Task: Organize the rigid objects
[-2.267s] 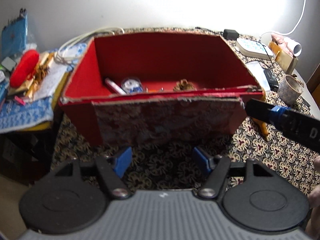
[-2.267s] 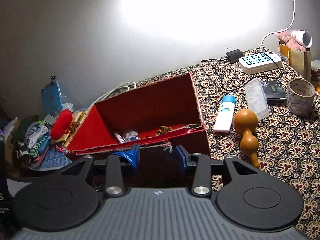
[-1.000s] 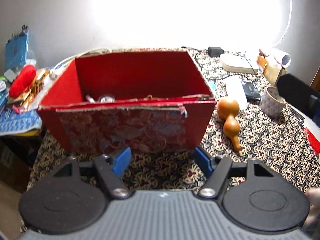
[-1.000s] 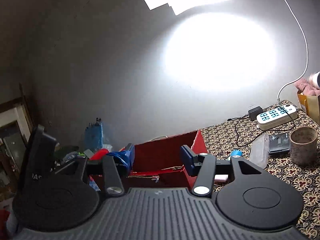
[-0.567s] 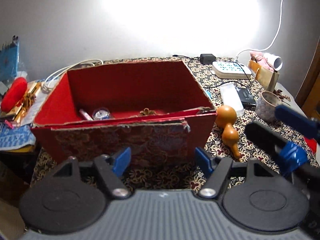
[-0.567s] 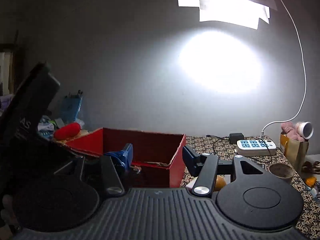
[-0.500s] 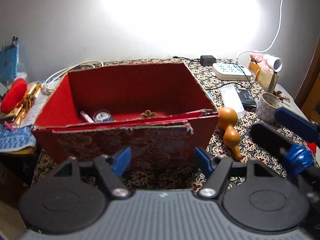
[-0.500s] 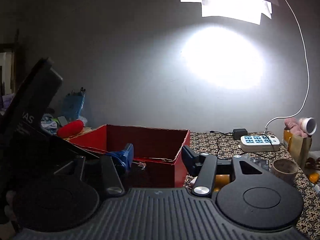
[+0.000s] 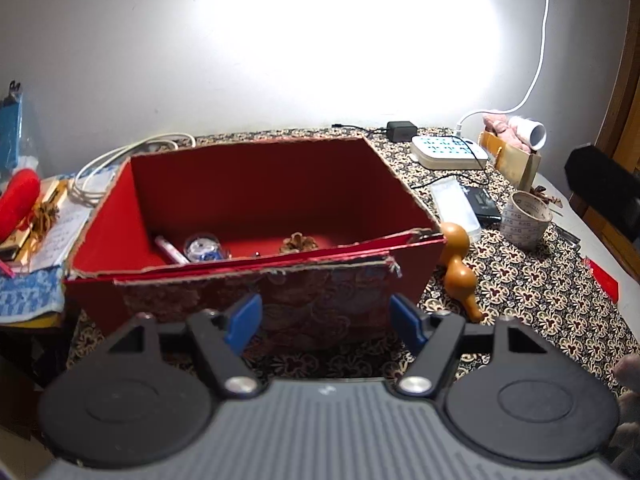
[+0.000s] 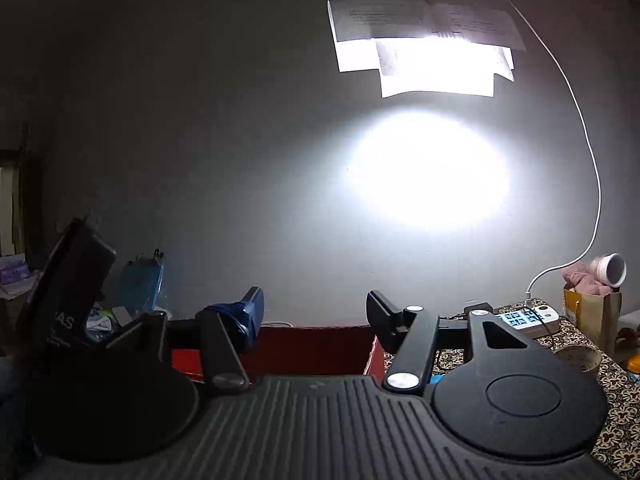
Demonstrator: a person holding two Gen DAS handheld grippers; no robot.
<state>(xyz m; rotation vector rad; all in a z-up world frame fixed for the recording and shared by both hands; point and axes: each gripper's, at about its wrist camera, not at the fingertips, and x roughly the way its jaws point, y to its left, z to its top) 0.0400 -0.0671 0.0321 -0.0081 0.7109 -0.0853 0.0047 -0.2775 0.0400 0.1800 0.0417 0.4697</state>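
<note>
A red box (image 9: 256, 188) with a patterned front stands open in the middle of the left wrist view. Inside it lie a pen (image 9: 170, 249), a glass ball (image 9: 204, 247) and a pine cone (image 9: 298, 243). A brown gourd (image 9: 456, 256) lies on the cloth just right of the box. My left gripper (image 9: 324, 320) is open in front of the box's near wall, holding nothing. My right gripper (image 10: 316, 312) points level at the wall above the box's rim (image 10: 312, 342). Its jaws are opening and nothing is between them.
A white power strip (image 9: 450, 152), a clear plastic case (image 9: 456, 204), a tape roll (image 9: 524, 220) and a paper bag (image 9: 512, 160) sit to the right of the box. A red cushion (image 9: 18, 200) and papers crowd the left. A hand (image 9: 628, 372) shows at the lower right.
The right gripper has tipped up from the table to face the wall, and its jaws have widened. It has slid out to the right edge of the left wrist view.
</note>
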